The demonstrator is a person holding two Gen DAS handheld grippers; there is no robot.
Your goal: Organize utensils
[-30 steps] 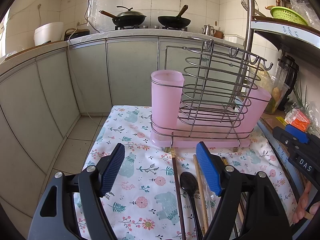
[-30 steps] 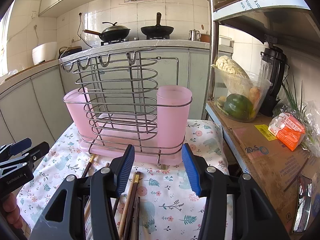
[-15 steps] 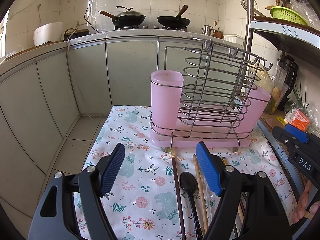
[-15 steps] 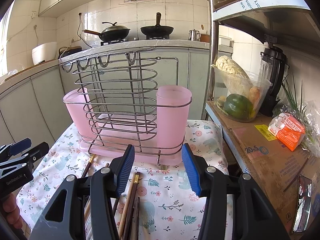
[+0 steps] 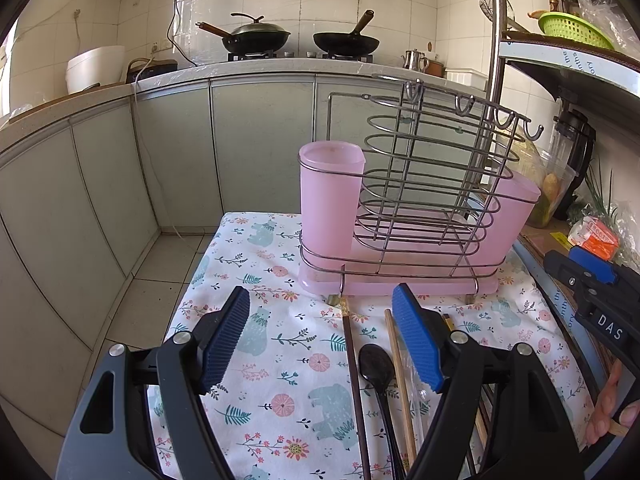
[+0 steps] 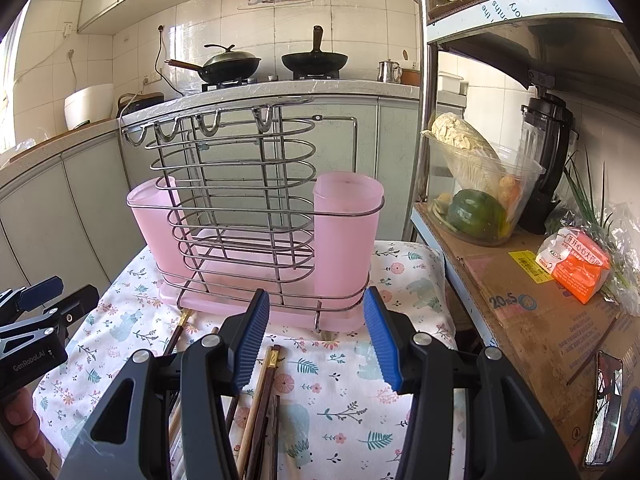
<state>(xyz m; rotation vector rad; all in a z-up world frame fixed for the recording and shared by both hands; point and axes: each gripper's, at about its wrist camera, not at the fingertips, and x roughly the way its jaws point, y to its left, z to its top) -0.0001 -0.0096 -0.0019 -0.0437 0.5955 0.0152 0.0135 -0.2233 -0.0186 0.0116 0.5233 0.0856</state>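
Observation:
A wire utensil rack (image 5: 420,184) with two pink cups (image 5: 330,196) and a pink base stands on a flowered cloth (image 5: 280,344); it also shows in the right wrist view (image 6: 248,216). In front of it lie a black spoon (image 5: 376,364) and several chopsticks (image 5: 352,360), also in the right wrist view (image 6: 262,400). My left gripper (image 5: 320,340) is open and empty, hovering just before the utensils. My right gripper (image 6: 316,340) is open and empty above the chopsticks, near the rack's front.
A shelf unit on the right holds a cardboard box (image 6: 532,312), a clear tub of vegetables (image 6: 476,192), a blender (image 6: 544,160) and an orange pack (image 6: 576,264). Grey cabinets and a counter with two pans (image 6: 312,60) lie behind. Tiled floor (image 5: 160,264) drops off left.

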